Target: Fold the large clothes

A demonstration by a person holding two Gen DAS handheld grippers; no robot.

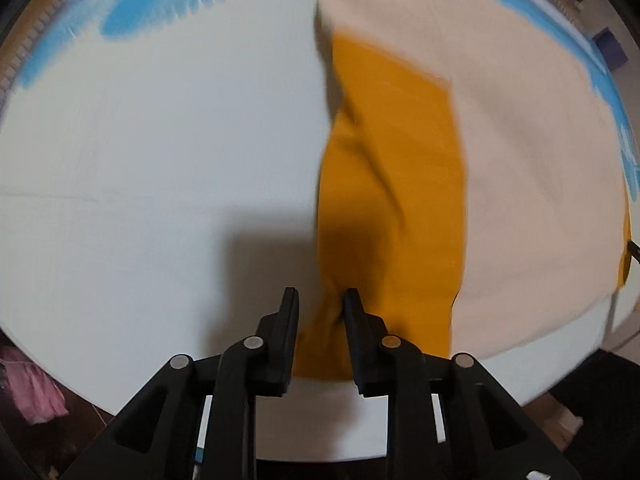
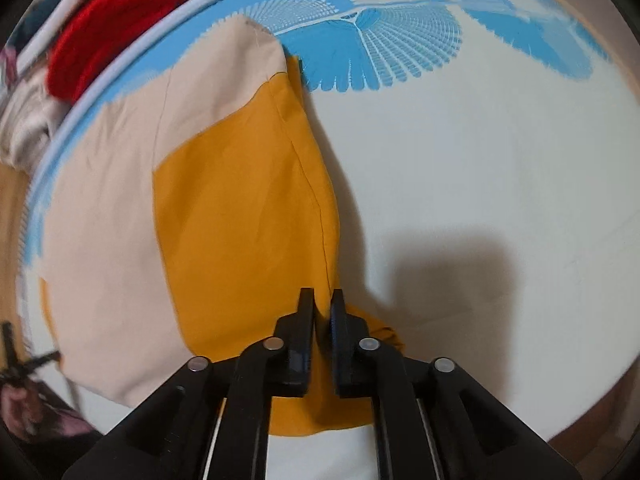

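Observation:
A large garment in mustard yellow (image 1: 396, 184) and cream (image 1: 532, 160) lies on a white and blue sheet (image 1: 152, 160). My left gripper (image 1: 320, 300) is shut on the garment's yellow edge near the bed's front edge. In the right wrist view the same garment shows its yellow panel (image 2: 240, 216) and cream part (image 2: 108, 216). My right gripper (image 2: 322, 300) is shut on the yellow fabric's near edge, which is lifted slightly off the sheet (image 2: 480, 160).
A red garment (image 2: 120, 20) and pale clothes (image 2: 28, 120) are piled beyond the bed's far left edge. A pink cloth (image 1: 28, 384) lies on the floor at the left. A blue fan pattern (image 2: 380, 36) marks the sheet's far side.

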